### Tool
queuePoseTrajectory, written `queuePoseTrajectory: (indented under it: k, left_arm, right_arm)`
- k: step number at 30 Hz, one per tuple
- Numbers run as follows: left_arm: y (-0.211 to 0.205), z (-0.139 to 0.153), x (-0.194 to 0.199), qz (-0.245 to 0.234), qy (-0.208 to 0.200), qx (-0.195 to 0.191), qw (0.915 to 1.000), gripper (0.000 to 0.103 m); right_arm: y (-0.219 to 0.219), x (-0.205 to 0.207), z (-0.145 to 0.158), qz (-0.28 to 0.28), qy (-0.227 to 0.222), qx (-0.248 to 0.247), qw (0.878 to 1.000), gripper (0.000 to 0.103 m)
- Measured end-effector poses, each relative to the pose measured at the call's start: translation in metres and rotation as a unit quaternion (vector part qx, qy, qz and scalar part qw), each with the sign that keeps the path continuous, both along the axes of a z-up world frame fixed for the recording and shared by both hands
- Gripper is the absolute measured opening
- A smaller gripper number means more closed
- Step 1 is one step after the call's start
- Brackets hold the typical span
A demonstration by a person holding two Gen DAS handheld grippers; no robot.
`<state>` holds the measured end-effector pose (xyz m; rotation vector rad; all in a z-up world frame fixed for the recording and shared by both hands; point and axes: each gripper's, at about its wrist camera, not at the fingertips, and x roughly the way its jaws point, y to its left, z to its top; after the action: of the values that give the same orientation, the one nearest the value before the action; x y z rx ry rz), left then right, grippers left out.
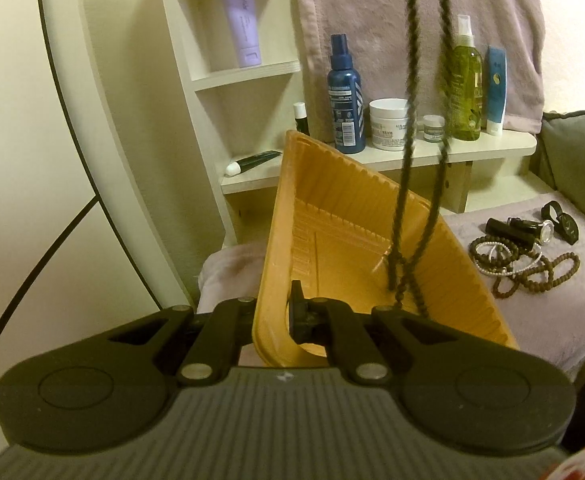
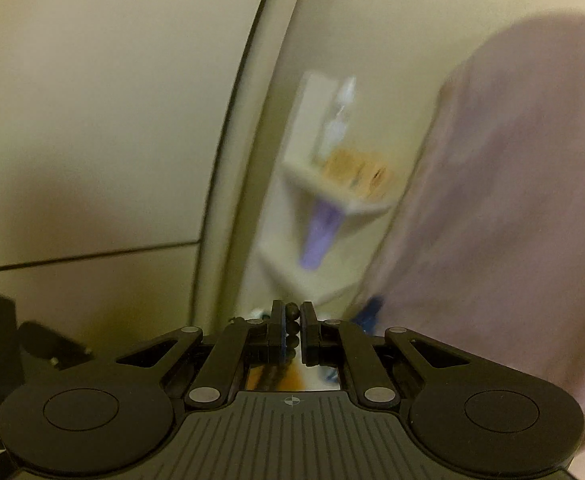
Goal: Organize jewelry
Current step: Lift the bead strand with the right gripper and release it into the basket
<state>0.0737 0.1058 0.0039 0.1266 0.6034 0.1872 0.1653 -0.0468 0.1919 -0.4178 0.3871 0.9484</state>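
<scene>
In the left wrist view my left gripper [image 1: 282, 312] is shut on the near rim of an orange ribbed tray [image 1: 332, 216], which is held tilted. A doubled strand of dark beads [image 1: 406, 152] hangs down from above, and its lower end lies inside the tray. The right wrist view is blurred, but it shows my right gripper [image 2: 292, 320] shut on those dark beads [image 2: 292, 312] between its pads. More jewelry lies right of the tray on a lilac towel [image 1: 572, 320]: brown bead strands [image 1: 532, 272], a pearl string [image 1: 492, 268] and black watches [image 1: 548, 232].
Behind the tray a pale shelf [image 1: 492, 148] carries a blue spray bottle [image 1: 345, 96], a white cream jar [image 1: 388, 124] and a green bottle [image 1: 464, 84]. A lilac tube [image 1: 240, 24] stands in the corner rack. A pink towel [image 1: 372, 20] hangs behind, and a green cushion [image 1: 580, 148] sits at the right.
</scene>
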Motion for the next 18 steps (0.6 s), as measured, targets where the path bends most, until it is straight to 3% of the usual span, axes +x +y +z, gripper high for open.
queuePoseTrajectory:
  k: [8, 14, 18]
  left_arm:
    - [-0.001, 0.001, 0.0, -0.002, 0.001, 0.003, 1.0, 0.004]
    - [-0.001, 0.001, 0.001, -0.006, 0.004, 0.005, 1.0, 0.004]
    - [-0.001, 0.002, 0.001, -0.006, 0.006, 0.007, 0.9999, 0.004]
  right_arm:
    - [0.018, 0.02, -0.057, 0.028, 0.114, -0.04, 0.992, 0.007]
    - [0.023, 0.031, -0.115, 0.067, 0.222, -0.07, 0.97, 0.007]
    - [0.026, 0.036, -0.148, 0.078, 0.264, -0.082, 0.958, 0.007]
